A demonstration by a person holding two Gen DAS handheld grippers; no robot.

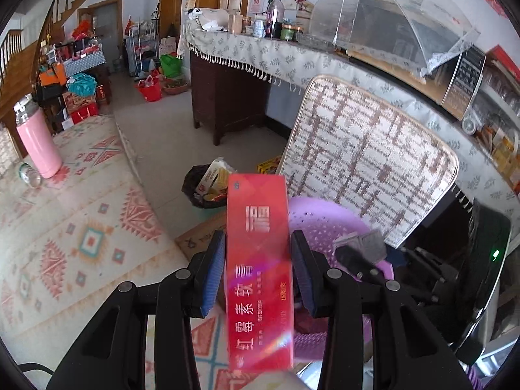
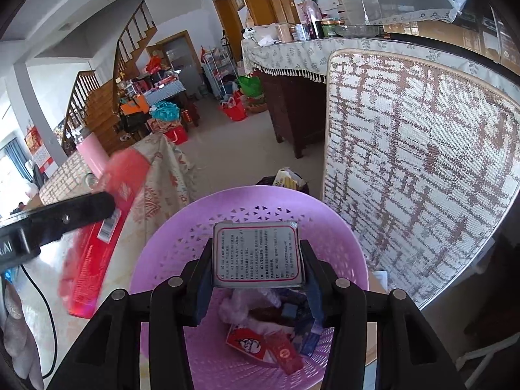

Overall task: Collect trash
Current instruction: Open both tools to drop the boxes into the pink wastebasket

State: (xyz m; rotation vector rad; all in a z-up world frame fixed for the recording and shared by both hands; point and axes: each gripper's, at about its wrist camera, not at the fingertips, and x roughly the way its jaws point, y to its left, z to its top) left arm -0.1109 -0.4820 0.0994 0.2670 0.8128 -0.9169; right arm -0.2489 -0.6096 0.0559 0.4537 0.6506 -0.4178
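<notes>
We take the purple basket as landmark. Right gripper is clenched on a silver packet directly above the basket's mouth, over wrappers already inside; we should let go only once it's centred, low enough not to bounce off the rim. Left gripper grasps a red box upright, beside the basket's left edge; bring it over next. Beyond the basket sits a black-lined bin on the floor.
</notes>
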